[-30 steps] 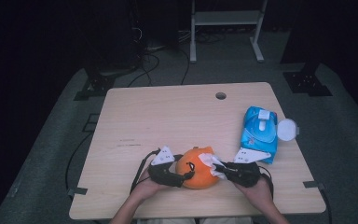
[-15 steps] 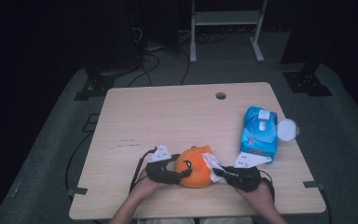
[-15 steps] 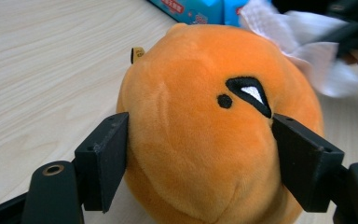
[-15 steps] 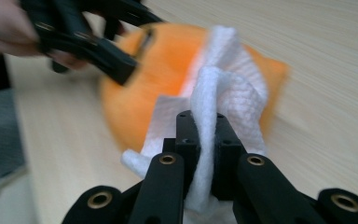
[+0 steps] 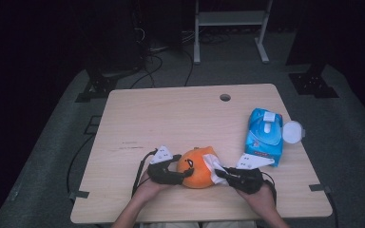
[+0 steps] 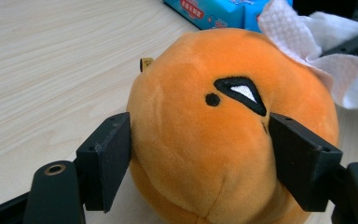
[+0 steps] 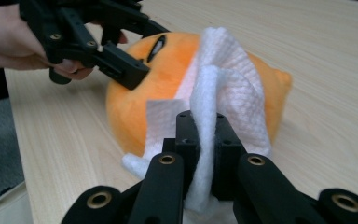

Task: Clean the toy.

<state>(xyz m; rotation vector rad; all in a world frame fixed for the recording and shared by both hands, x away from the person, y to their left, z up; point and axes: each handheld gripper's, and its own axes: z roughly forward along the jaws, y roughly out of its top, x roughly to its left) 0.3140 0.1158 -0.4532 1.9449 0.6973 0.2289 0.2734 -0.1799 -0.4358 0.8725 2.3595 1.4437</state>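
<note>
Toy (image 5: 197,167) shifted slightly nearer table (image 5: 180,118) front edge; room dark, probably studio.

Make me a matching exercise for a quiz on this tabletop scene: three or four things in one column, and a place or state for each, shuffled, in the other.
Things:
1. round orange plush toy
2. white textured wipe
3. blue pack of wet wipes
4. round hole in the wooden table

Places or states:
A. pinched between the jaws of the right gripper
B. lies at the table's right side with its lid flipped open
C. near the table's far edge
D. held between the jaws of the left gripper

Pairs: 1-D, 2-A, 3-B, 4-C
</note>
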